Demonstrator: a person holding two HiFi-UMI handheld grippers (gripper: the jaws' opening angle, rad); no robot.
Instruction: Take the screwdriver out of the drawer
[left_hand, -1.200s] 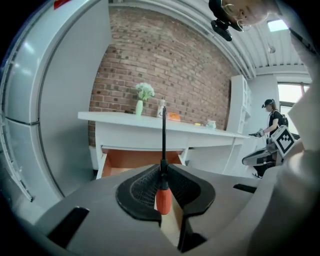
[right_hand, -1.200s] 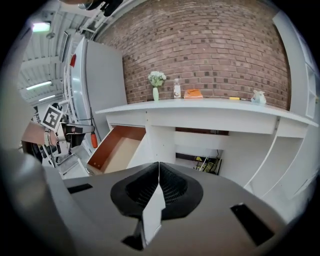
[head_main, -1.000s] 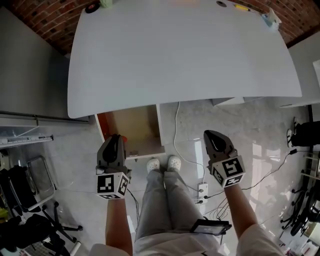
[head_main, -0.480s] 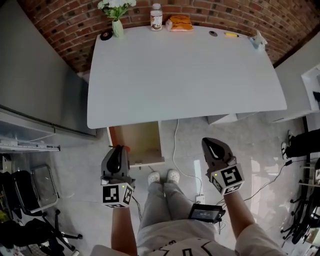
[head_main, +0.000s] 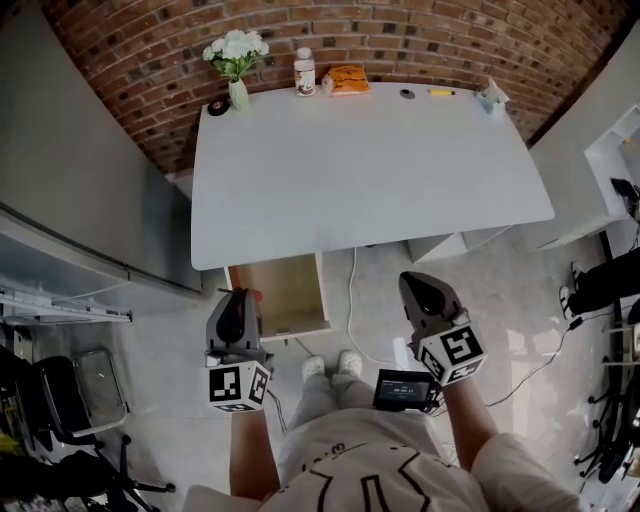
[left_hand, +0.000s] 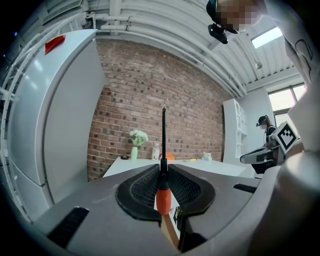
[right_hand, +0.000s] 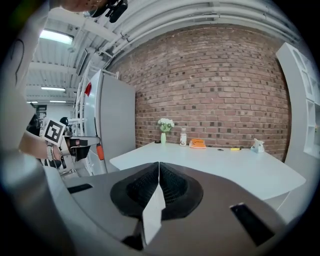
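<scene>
The screwdriver (left_hand: 163, 199) has an orange handle and a thin black shaft that stands straight up in the left gripper view. My left gripper (left_hand: 163, 169) is shut on it at the top of the handle. In the head view the left gripper (head_main: 237, 297) hangs in front of the open wooden drawer (head_main: 276, 285) under the white table (head_main: 370, 170), with a bit of the orange handle (head_main: 253, 295) showing beside its tip. My right gripper (head_main: 413, 282) is to the right over the floor, and its jaws (right_hand: 159, 166) meet with nothing between them.
Along the table's far edge by the brick wall stand a vase of white flowers (head_main: 236, 58), a bottle (head_main: 304, 71), an orange packet (head_main: 347, 79) and small items (head_main: 490, 97). A grey cabinet (head_main: 80, 190) stands left. A cable (head_main: 353, 285) trails on the floor.
Both grippers have risen and the head view has pulled back, so the whole table and the brick wall now show. The left gripper keeps its hold on the screwdriver.
</scene>
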